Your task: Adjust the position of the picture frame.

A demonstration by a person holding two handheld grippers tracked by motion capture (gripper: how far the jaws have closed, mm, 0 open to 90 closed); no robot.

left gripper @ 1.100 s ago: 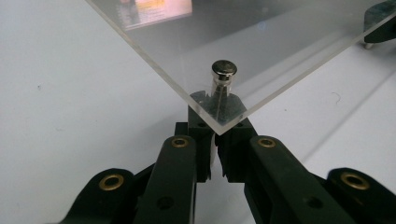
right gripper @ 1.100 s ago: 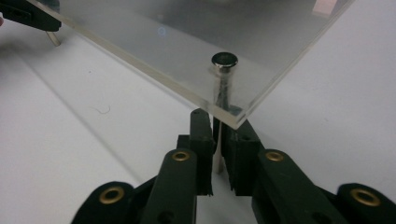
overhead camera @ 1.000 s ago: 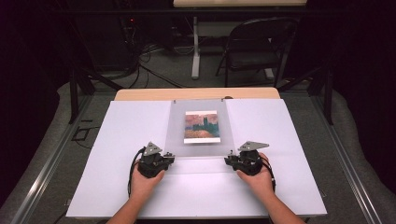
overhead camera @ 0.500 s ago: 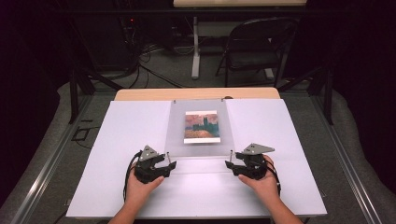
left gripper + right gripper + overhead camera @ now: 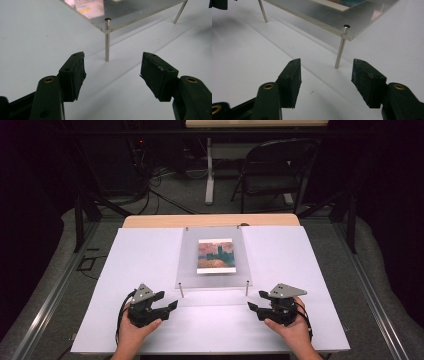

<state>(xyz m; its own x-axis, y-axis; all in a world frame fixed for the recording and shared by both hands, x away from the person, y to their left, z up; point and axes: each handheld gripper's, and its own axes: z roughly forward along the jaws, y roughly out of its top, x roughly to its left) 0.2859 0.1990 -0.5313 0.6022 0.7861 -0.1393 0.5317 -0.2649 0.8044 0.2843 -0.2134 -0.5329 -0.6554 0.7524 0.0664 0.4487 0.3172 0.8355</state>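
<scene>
Both claws stand wide with nothing between the pads, their jaws having just been opening: the left claw (image 5: 172,305) sits just off the near left corner of the clear acrylic panel (image 5: 187,265), the right claw (image 5: 252,306) just off its near right corner. The panel stands on thin metal legs (image 5: 107,41) mid-desk (image 5: 320,270), a picture (image 5: 215,255) on it. It looks stiff, light, slick and scratch-prone; the near corners seem the best hold. Its long axis runs away from the claws.

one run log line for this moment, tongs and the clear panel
left tongs: open, empty, jaws just opened | right tongs: open, empty, jaws just opened | clear panel: on four pins, picture under it | contact: none
</scene>
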